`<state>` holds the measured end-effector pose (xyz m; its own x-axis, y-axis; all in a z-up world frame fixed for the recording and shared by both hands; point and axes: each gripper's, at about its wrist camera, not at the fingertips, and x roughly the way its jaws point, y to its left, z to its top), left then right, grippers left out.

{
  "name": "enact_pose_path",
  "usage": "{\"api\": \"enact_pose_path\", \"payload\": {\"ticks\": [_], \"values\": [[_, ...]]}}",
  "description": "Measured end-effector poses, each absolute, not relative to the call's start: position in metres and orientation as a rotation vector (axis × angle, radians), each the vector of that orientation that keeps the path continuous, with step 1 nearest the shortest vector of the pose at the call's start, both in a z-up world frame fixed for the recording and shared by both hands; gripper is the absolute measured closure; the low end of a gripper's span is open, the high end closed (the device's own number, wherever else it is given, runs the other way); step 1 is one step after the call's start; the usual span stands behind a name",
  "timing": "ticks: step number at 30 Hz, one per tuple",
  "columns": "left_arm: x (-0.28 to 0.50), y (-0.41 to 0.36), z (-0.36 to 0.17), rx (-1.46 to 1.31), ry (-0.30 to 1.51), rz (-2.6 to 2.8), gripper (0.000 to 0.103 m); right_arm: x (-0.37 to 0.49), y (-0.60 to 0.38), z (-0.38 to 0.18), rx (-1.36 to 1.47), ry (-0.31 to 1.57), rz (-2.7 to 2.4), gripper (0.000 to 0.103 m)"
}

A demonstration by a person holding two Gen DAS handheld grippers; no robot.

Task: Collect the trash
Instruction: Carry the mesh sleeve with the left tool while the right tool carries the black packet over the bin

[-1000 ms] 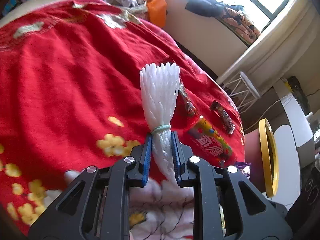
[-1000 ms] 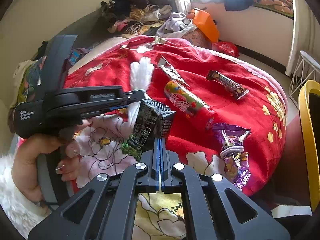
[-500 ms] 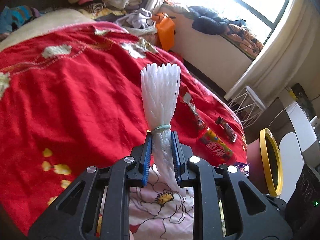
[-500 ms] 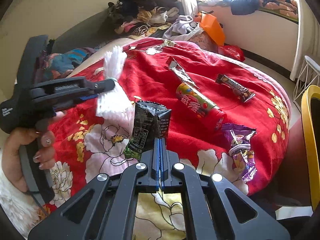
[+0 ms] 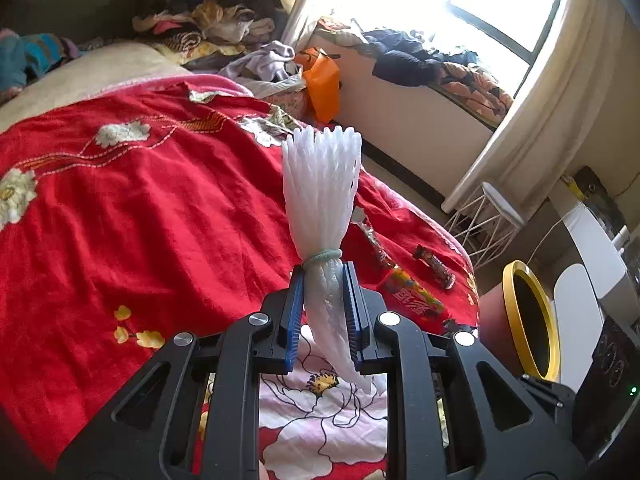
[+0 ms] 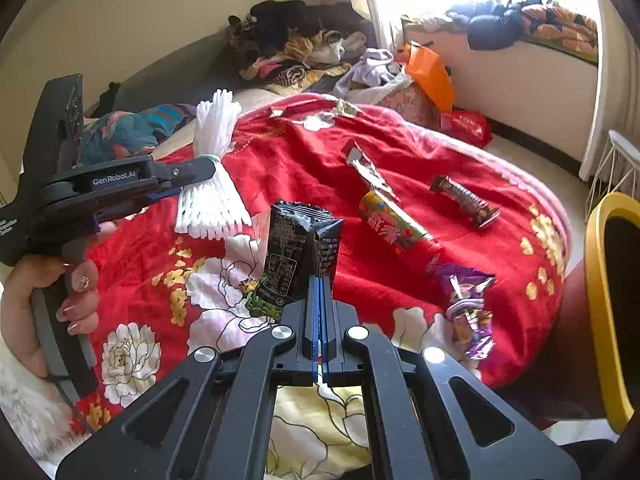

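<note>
My left gripper (image 5: 322, 270) is shut on a white foam net sleeve (image 5: 322, 196) tied with a pale band, held above the red bedspread (image 5: 140, 208); both also show in the right wrist view, the gripper (image 6: 208, 168) at left with the sleeve (image 6: 214, 196). My right gripper (image 6: 320, 284) is shut on a black snack wrapper (image 6: 298, 258). On the bed lie a colourful tube packet (image 6: 394, 226), a dark candy bar wrapper (image 6: 464, 200), a silver wrapper (image 6: 366, 170) and a purple wrapper (image 6: 466, 312). A yellow-rimmed bin (image 5: 528, 320) stands right of the bed.
Piled clothes (image 6: 304, 44) and an orange bag (image 6: 430, 72) lie beyond the bed. A white wire stool (image 5: 484, 220) stands by the curtain. The bin's rim also shows in the right wrist view (image 6: 600, 308).
My left gripper has risen and drawn back to the left with the foam sleeve, away from the black wrapper. My right gripper has kept its hold and barely moved.
</note>
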<state>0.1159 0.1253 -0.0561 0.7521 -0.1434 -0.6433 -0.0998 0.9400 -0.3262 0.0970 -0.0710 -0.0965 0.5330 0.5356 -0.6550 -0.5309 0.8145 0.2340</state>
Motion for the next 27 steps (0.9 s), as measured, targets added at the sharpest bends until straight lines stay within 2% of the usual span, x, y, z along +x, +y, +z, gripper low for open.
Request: {"api": "enact_pose_path", "payload": {"ticks": [27], "values": [[0.104, 0.067, -0.019, -0.269, 0.661, -0.12, 0.09, 0.108, -0.157, -0.056, 0.153, 0.675, 0.492, 0.102]]}}
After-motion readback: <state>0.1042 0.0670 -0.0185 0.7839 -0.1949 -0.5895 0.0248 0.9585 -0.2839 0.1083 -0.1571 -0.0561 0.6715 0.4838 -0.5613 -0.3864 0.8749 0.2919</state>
